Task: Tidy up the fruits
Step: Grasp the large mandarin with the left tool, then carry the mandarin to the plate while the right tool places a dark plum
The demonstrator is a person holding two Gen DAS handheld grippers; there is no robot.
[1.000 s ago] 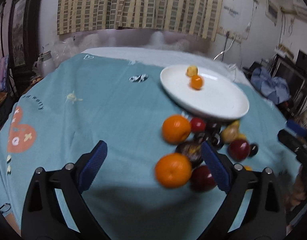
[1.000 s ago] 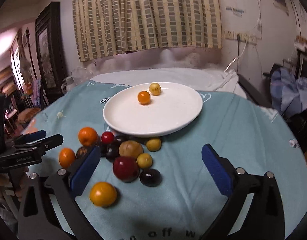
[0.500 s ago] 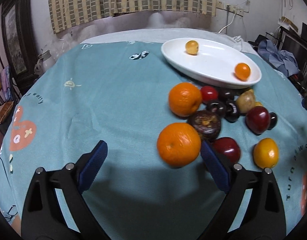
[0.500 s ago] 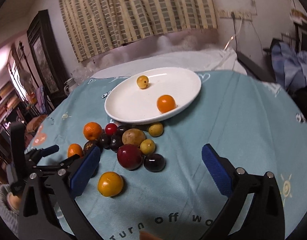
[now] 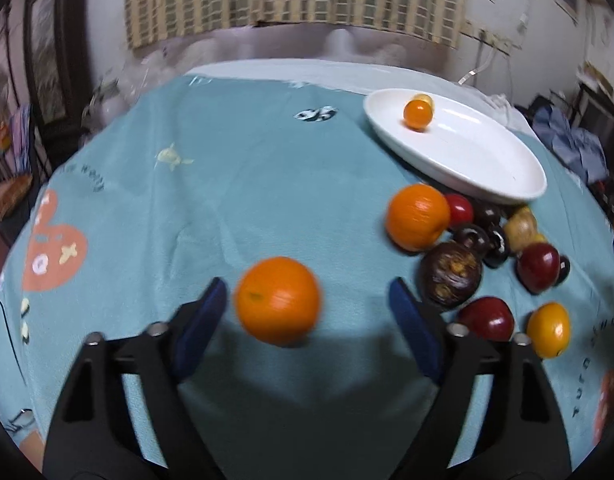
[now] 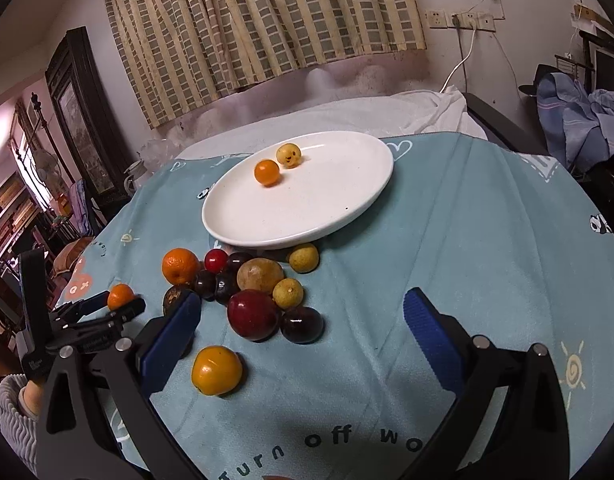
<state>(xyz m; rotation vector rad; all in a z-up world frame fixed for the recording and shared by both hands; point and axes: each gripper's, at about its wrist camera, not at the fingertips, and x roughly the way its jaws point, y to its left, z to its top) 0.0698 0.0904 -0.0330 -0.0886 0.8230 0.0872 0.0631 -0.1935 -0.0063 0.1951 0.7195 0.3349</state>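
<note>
L gripper spread wide, nothing clamped; an orange sits on the teal tablecloth between its blue pads, closer to the L-hand pad, gap visible on the R side, contact w/ L pad can't tell (blurred). From R wrist cam the same L gripper shows at far left w/ that orange at its tips. R gripper also spread wide, holding nothing, hovering over the near edge of the fruit pile. White plate sits mid-table, 2 items on it: small orange fruit and a yellow round fruit w/ a face-like mark, just beside each other near the plate's far-left rim. Rest of the fruit is off the plate, clustered on the cloth right in front of it: bigger orange, small red fruit, dark plums, tan fruit, 2 yellow-green ones, large dark-red apple touching a dark plum, brown mangosteen next to the L gripper's R finger. A yellow-orange fruit lies apart from the pile, nearest the R gripper's L pad. Striped curtain on back wall; blue clothes heap at right.
</note>
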